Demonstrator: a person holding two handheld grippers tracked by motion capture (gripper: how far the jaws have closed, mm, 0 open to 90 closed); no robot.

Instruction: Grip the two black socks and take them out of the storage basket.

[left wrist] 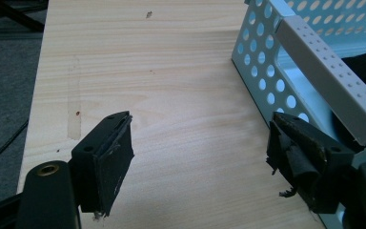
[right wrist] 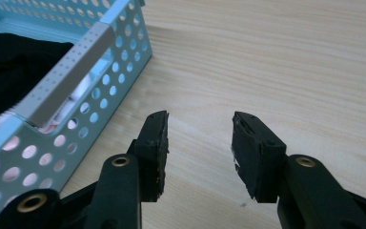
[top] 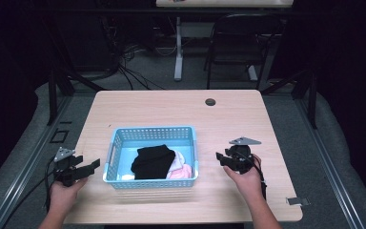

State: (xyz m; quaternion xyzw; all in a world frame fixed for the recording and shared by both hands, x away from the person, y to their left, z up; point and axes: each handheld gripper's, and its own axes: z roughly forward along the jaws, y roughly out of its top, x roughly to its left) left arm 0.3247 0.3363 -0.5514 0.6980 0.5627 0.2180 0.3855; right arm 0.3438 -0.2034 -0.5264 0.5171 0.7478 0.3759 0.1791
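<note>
A light blue perforated basket (top: 117,143) stands on the wooden table, holding a black garment (top: 151,161) and a pink and white one (top: 181,170). My left gripper (top: 94,165) rests just left of the basket, open, with bare table between its jaws; in the left gripper view (left wrist: 200,143) the basket's handle side (left wrist: 324,81) is at the right. My right gripper (top: 220,157) hovers just right of the basket, open and holding nothing; the right gripper view (right wrist: 200,143) has the basket wall (right wrist: 76,109) at the left.
The tabletop (top: 171,107) has a small dark grommet hole (top: 210,102) near the far edge. A strip of tape (top: 296,201) lies at the near right corner. Beyond the table stand a black chair (top: 240,43) and floor cables (top: 128,71).
</note>
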